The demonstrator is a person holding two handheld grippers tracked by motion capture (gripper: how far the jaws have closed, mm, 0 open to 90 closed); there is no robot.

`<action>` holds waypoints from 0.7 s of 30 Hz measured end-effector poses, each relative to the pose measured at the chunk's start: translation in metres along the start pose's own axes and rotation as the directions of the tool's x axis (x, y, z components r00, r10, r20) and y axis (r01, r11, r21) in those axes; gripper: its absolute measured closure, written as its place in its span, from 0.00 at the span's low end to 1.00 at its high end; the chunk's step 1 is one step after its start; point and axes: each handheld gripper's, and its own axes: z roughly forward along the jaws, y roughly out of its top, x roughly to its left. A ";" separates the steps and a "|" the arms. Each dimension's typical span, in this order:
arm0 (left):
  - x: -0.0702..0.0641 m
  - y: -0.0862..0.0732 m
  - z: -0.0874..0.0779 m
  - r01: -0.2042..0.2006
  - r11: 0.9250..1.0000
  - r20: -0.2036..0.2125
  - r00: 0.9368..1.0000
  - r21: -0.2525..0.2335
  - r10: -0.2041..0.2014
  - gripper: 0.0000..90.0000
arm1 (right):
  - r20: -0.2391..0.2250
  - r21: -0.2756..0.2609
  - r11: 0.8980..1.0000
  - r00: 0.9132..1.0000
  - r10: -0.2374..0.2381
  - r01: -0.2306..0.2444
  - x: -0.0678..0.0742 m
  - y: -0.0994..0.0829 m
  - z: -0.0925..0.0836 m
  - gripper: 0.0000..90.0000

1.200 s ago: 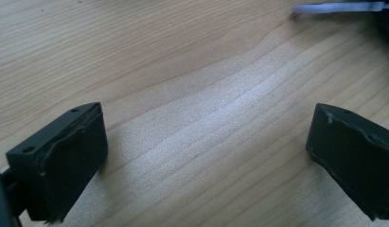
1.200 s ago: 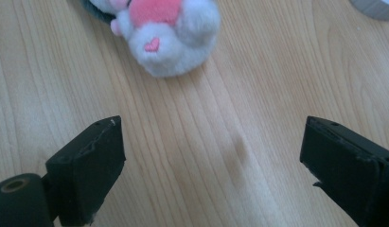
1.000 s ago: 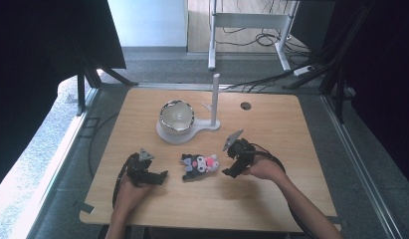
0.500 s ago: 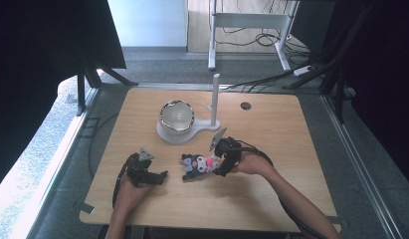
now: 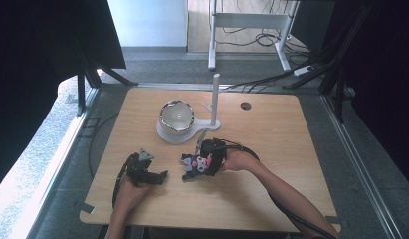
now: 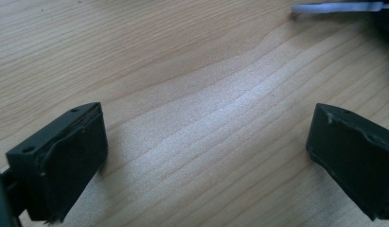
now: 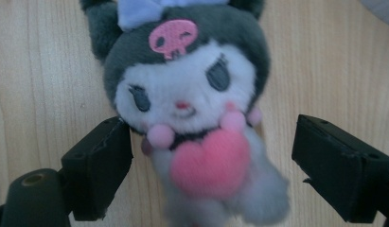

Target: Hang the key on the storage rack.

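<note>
2 grippers are mine, and the grab is only partly made. My right gripper has come in over the plush at the lower middle of the high view, on the table, below the bowl on its white stand. Reaching is done; the clamp and the lift are left, as I judge it.

In the right gripper view the plush lies face up between my 2 jaws, its head toward the top of the frame and its pink heart at the centre. My jaws have just been closing on it. The left-hand pad touches its cheek, while a gap of bare wood shows beside the right-hand one, so the hold isn't pressed home.

My left gripper rests at the lower left, jaws wide apart over bare wood.
</note>
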 end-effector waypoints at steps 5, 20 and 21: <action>0.000 0.000 0.000 -0.001 1.000 0.000 1.000 0.001 0.001 0.00 | -0.024 0.063 0.995 0.997 -0.070 0.071 0.001 0.008 0.008 0.22; 0.000 0.000 0.000 0.003 1.000 -0.001 1.000 -0.001 -0.003 0.00 | -0.087 0.104 0.992 0.994 -0.060 0.069 0.000 0.014 -0.008 0.45; 0.000 0.000 0.000 0.003 1.000 -0.001 1.000 -0.001 -0.003 0.00 | -0.091 0.098 0.993 0.994 -0.063 0.072 -0.001 0.014 -0.012 0.45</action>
